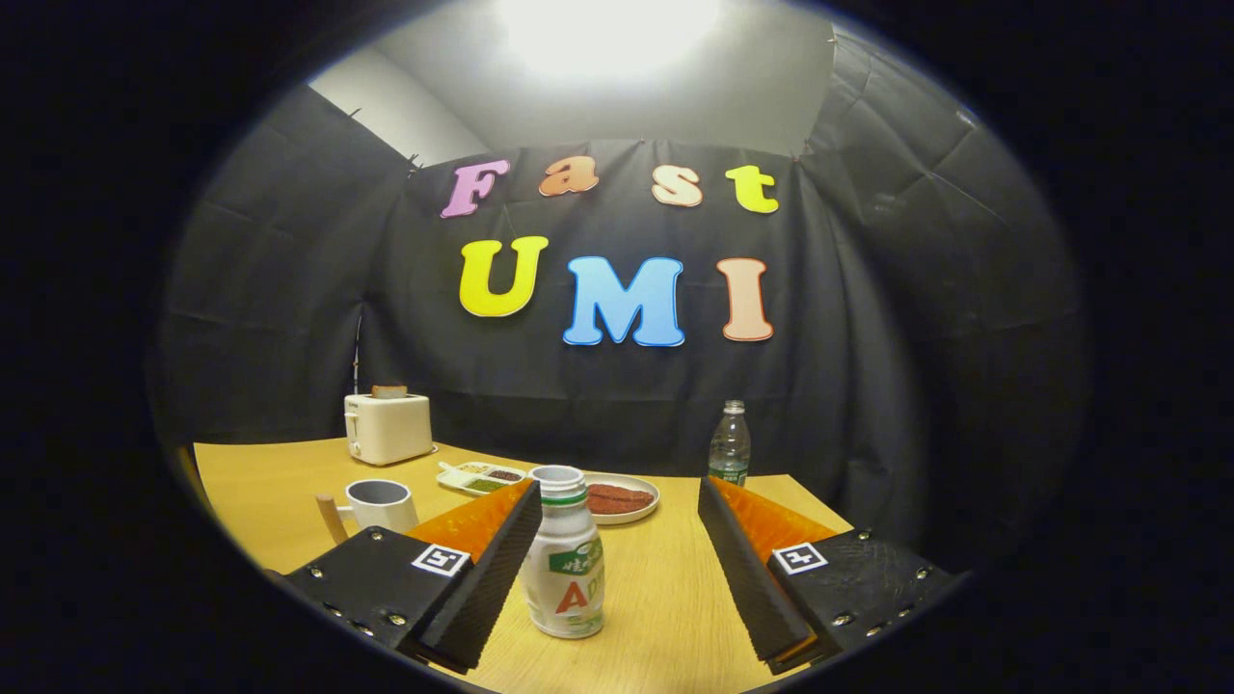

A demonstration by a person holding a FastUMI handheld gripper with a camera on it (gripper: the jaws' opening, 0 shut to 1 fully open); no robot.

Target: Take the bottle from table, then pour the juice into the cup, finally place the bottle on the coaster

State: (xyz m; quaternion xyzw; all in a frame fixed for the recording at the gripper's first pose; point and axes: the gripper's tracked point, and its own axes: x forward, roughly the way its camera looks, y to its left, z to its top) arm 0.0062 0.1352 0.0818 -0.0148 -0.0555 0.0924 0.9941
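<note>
In the gripper view, the gripper (617, 569) is held with its fingers wide apart, and the juice bottle (564, 559) is seen upright on the counter (665, 598) between them, close against the left finger and well clear of the right. For a sound grasp, the gripper would best be shifted left until the bottle is centred, then closed on its body. Left of the bottle a cup (378, 506) is placed; beyond the bottle lie a plate (622, 499), a small tray (480, 477), a toaster (388, 427) and a water bottle (730, 445), none blocking the approach.
</note>
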